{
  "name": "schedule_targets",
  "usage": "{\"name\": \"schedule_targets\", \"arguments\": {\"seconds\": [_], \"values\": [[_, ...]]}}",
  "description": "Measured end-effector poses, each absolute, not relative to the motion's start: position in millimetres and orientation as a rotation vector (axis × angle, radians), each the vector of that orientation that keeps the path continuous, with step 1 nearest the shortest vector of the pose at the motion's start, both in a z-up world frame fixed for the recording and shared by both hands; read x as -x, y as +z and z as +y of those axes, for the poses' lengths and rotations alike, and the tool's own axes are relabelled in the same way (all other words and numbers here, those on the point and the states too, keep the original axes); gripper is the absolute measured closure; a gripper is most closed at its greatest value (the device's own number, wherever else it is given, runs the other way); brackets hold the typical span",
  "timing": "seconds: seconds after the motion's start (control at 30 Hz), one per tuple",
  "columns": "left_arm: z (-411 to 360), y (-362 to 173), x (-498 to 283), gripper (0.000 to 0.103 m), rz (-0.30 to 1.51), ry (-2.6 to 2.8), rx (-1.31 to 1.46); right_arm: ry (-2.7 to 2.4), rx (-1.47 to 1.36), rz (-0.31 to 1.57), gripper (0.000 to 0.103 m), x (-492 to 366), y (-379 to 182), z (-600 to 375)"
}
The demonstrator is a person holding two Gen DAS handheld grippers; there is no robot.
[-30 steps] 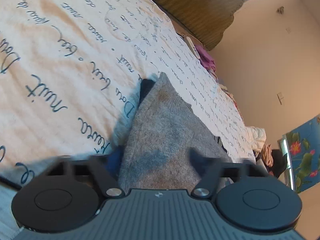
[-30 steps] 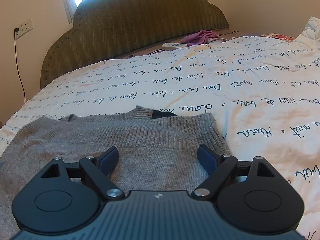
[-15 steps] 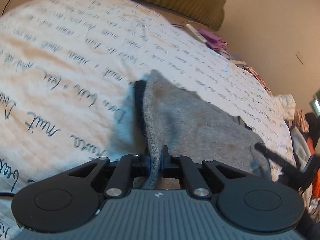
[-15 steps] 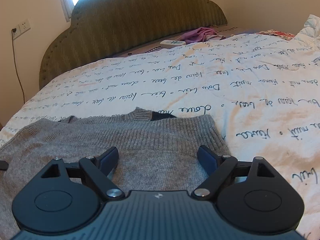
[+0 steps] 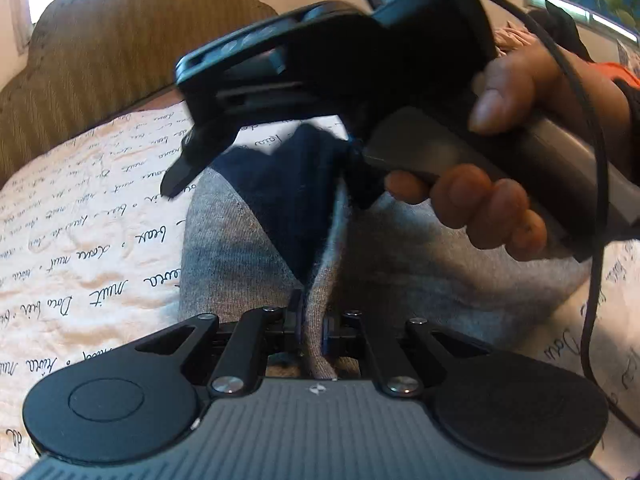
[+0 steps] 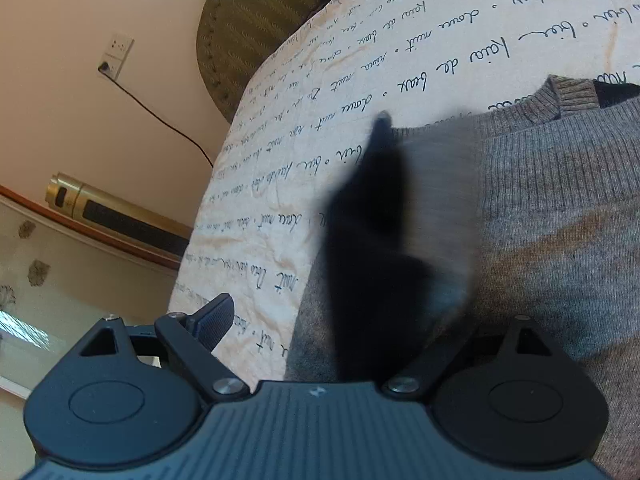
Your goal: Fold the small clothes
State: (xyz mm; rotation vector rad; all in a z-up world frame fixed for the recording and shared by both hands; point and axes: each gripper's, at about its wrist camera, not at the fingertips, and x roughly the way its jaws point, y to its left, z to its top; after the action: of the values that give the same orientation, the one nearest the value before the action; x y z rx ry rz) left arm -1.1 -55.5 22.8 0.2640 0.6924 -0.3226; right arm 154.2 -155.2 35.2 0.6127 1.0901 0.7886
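Fold in progress, not complete. Grey sweater (image 6: 560, 216) spread on bed (image 6: 320, 160), collar toward headboard (image 5: 100, 60). Left hand-held gripper (image 5: 314, 328) pinching a raised sweater edge, dark lining exposed. Right hand-held gripper (image 6: 352, 320) spread, holding nothing, above sweater. Remaining: lay lifted edge across, flatten, fold further.

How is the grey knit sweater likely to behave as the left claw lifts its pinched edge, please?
Probably floppy: the grey sweater already drapes from the left claw in a soft ridge. Likely light, since one pinch raises the fold. The ribbed knit may cling to the bedspread, dragging rather than sliding.
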Motion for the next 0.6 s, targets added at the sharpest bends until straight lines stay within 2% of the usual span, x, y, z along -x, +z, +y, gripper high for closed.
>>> {"name": "schedule_targets", "arguments": {"seconds": [0.1, 0.2, 0.3, 0.37, 0.47, 0.6], "values": [[-55, 23, -1, 0.095, 0.698, -0.327, -0.255, 0.774, -0.543, 1.084, 0.014, -151, 35, -150], [-52, 24, -2, 0.095, 0.705, -0.328, -0.233, 0.756, -0.582, 1.075, 0.022, -154, 33, -160], [-44, 24, -7, 0.094, 0.716, -0.334, -0.198, 0.729, -0.617, 1.056, 0.045, -155, 29, -172], [-43, 23, -8, 0.094, 0.726, -0.343, -0.179, 0.712, -0.629, 1.026, 0.077, -153, 26, -180], [-41, 22, -13, 0.096, 0.759, -0.364, -0.128, 0.704, -0.611, 0.99, 0.088, -151, 23, -183], [-43, 28, -30, 0.103, 0.802, -0.377, -0.037, 0.741, -0.551, 0.966, 0.093, -155, 31, -185]]}}
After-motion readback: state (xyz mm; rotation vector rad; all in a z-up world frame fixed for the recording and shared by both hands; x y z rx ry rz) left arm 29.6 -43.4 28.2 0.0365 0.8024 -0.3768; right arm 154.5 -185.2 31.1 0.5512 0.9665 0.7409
